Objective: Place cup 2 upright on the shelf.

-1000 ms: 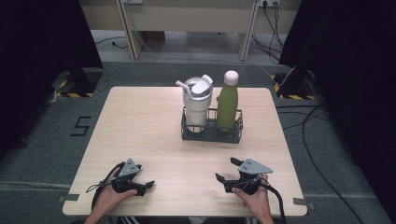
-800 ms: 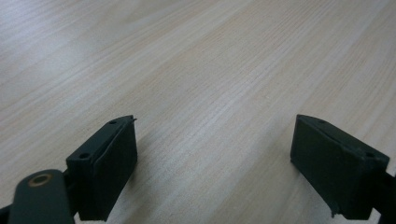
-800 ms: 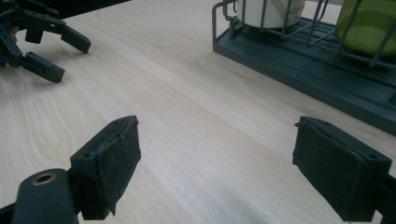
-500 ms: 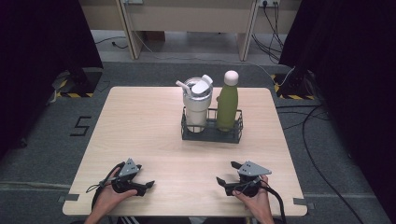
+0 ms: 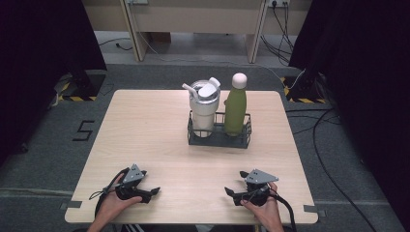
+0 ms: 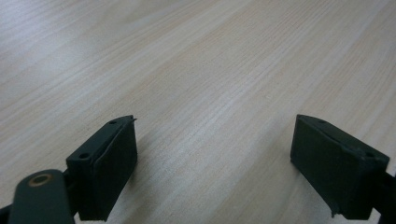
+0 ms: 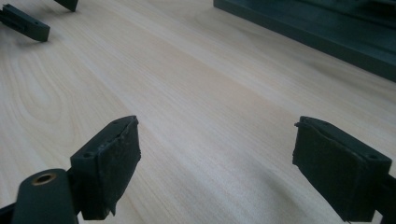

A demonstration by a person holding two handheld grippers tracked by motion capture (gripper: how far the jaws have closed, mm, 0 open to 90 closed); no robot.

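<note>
Both grippers' black jaws gape wide and empty near the pale wooden table's (image 5: pixel 145 125) front edge, well apart from the smooth, probably slippery green metal bottle (image 5: pixel 235 110), best gripped mid-body, standing in the dark wire caddy (image 5: pixel 220 139).

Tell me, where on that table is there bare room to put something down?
Plenty. The wooden table is bare left of the dark caddy, right of it to the table's edge, and between it and the two hand-held grippers, left and right. The only crowded spot is the caddy, holding the white tumbler and green bottle.
</note>
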